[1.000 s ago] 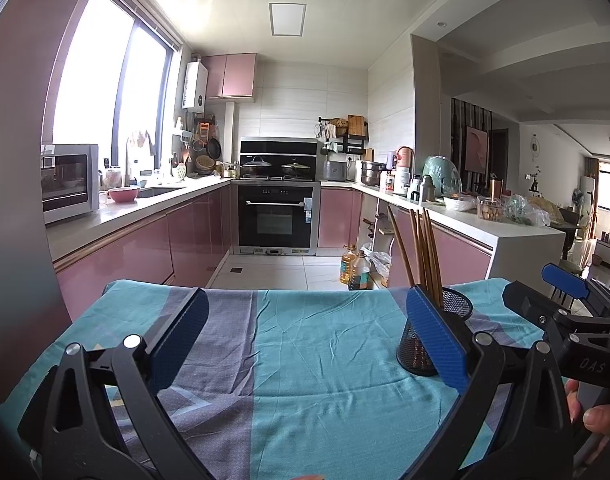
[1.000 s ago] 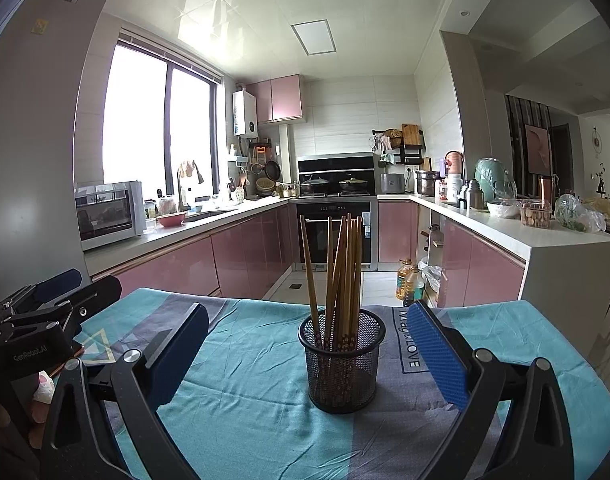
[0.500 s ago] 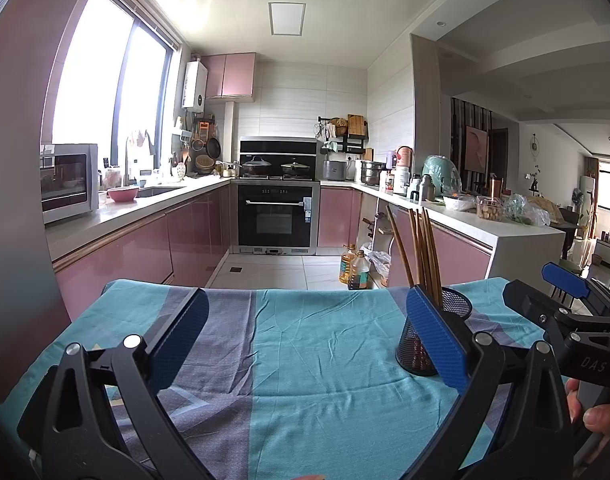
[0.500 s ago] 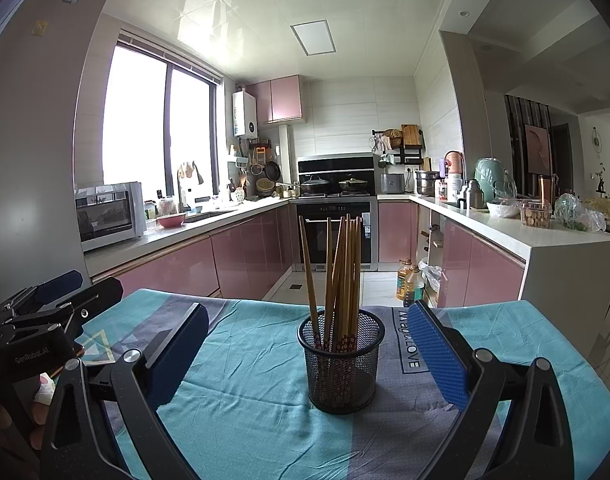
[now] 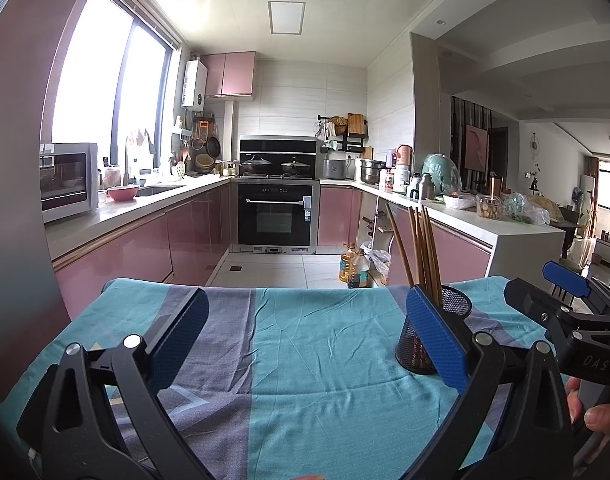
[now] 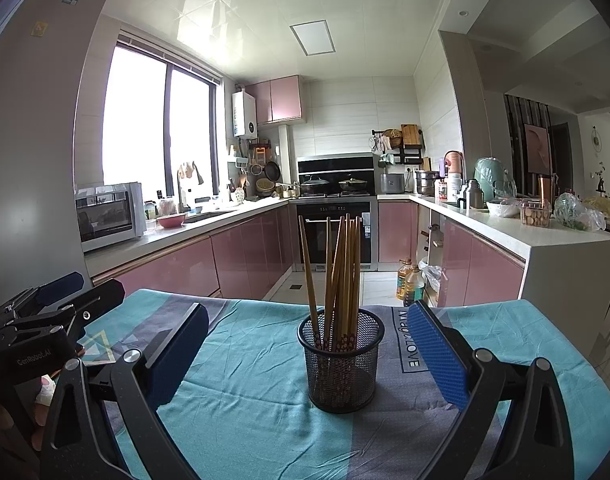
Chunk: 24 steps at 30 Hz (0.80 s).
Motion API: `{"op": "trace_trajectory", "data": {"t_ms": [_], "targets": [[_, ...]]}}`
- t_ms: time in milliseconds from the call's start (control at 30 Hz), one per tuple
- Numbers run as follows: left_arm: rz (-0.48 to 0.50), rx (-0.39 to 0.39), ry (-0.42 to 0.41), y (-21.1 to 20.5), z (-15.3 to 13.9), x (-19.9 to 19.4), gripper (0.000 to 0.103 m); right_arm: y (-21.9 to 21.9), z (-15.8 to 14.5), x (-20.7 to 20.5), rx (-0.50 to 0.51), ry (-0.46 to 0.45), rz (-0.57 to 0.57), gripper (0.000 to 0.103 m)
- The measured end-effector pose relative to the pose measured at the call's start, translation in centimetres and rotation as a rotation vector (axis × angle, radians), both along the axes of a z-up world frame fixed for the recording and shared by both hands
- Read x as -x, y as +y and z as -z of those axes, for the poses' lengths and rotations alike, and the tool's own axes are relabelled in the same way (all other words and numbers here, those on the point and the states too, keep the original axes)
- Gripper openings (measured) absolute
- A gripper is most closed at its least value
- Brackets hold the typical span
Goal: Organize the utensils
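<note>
Wooden chopsticks [image 6: 339,276] — black metal-mesh holder [image 6: 341,364] — creased matt tablecloth [image 6: 257,400].

1. A teal and grey tablecloth [image 6: 265,364] covers the table;
2. a microwave [image 6: 107,216] and a pink bowl [image 6: 171,221] stand on the left counter;
3. two oil bottles [image 6: 409,282] stand on the floor, near the black oven [image 5: 275,218].

Chopsticks [image 6: 342,276] upright in holder [image 6: 341,364] on tablecloth [image 6: 257,364]

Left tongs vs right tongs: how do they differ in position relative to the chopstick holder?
The right tongs face the mesh holder head-on, centred in their gap; the left tongs face bare tablecloth, the holder off by their right finger. Both are wide open, holding nothing, over the same cloth.
</note>
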<state>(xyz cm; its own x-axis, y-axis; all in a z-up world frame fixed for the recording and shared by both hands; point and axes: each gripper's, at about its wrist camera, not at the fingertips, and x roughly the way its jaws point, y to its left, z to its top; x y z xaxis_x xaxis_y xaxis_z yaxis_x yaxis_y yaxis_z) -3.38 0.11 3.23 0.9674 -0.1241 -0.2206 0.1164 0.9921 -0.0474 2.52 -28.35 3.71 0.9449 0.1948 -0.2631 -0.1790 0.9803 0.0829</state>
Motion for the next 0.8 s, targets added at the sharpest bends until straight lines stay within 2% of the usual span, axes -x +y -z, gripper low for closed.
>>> {"op": "trace_trajectory", "data": {"t_ms": [800], "targets": [[0.001, 0.000, 0.005, -0.16, 0.27, -0.11, 0.097, 0.13, 0.12, -0.01, -0.006, 0.002, 0.003, 0.096]]}}
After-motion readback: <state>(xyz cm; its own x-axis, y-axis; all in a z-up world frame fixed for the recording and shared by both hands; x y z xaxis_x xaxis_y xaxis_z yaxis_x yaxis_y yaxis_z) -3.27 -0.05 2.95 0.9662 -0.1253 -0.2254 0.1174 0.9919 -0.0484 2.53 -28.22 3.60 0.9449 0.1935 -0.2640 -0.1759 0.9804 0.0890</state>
